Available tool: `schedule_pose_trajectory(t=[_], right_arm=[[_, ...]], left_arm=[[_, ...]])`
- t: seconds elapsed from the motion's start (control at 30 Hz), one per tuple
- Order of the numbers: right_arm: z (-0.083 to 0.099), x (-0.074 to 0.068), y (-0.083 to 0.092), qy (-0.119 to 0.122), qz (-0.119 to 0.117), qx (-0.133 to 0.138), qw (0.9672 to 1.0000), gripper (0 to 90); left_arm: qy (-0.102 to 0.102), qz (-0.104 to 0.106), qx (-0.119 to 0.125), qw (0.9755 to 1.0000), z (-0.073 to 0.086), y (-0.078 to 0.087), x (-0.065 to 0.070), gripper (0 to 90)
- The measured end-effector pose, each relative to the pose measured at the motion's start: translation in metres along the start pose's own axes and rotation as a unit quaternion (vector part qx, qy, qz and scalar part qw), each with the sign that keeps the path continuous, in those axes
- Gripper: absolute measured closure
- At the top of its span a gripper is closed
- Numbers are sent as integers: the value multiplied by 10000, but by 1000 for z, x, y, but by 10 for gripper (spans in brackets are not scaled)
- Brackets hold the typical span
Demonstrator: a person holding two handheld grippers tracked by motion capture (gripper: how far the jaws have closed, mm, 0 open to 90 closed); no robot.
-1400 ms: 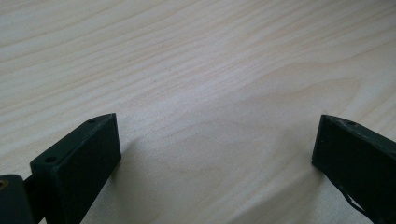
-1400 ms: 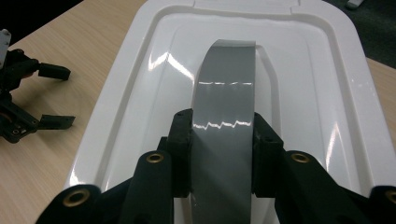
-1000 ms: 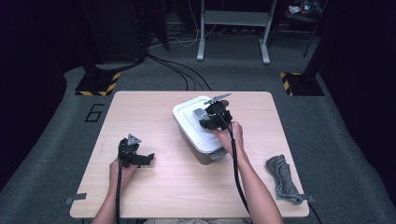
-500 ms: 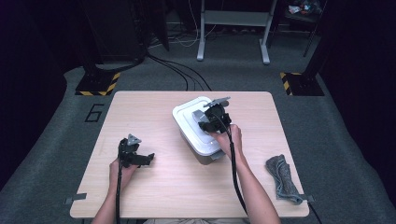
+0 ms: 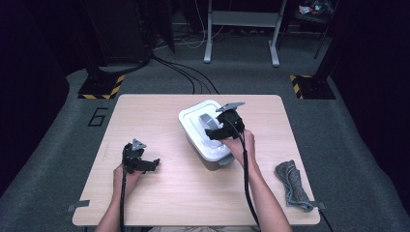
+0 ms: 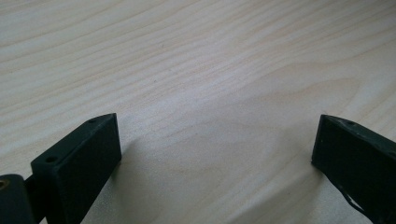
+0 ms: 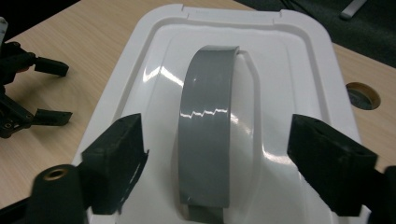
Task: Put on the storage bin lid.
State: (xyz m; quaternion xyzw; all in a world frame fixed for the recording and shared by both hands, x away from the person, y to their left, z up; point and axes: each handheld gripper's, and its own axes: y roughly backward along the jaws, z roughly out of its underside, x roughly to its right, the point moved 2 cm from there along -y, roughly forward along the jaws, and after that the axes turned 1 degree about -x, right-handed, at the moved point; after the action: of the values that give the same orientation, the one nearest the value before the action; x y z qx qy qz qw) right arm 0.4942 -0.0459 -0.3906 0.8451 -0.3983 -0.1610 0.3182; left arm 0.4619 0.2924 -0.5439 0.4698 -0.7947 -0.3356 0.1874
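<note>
high view looks down on a pale wooden tabletop (image 5: 159, 193) where a person's two forearms come in from the near edge, each hand working a black claw. the right claw (image 5: 216, 133) sits over a white lidded box (image 5: 193, 123) that stands near the middle of the tabletop, slightly toward the far right. the left claw (image 5: 150, 164) rests low on the bare wood, well apart from the box. a grey cloth (image 5: 292, 183) lies bunched near the tabletop's right edge, and black cables (image 5: 186, 77) run across the grey floor beyond.

right gripper view brings the lid (image 7: 299, 60) close: glossy white plastic with a raised rim, rounded corners and a sunken centre, crossed by a grey arched handle (image 7: 205, 126) that catches the light. the right claw (image 7: 215, 154) has just been opening; its jaws now stand wide on either side of the handle, which lies between them untouched by the pads. the same view catches the left claw (image 7: 51, 91) farther off at the left, and a round hole (image 7: 362, 95) in the tabletop beyond the box.

left gripper view shows wood grain and the shadow of the left claw (image 6: 215, 158), released, with its jaws spread wide and nothing between them.
</note>
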Motion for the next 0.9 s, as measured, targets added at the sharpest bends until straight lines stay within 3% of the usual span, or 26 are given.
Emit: schedule_pose_trajectory(t=[0.37,0.77,0.9], right_arm=[[24,2,44,66,290,344,9990,57],[80,9,77,-55,650,424,9970,28],[109,8,83,-103,855,413,9954,26]], left_arm=[[2,1,-1,10000,0,0,0,9],[2,-6,1,10000,0,0,0,10],[-1,-7,0,10000,0,0,0,10]])
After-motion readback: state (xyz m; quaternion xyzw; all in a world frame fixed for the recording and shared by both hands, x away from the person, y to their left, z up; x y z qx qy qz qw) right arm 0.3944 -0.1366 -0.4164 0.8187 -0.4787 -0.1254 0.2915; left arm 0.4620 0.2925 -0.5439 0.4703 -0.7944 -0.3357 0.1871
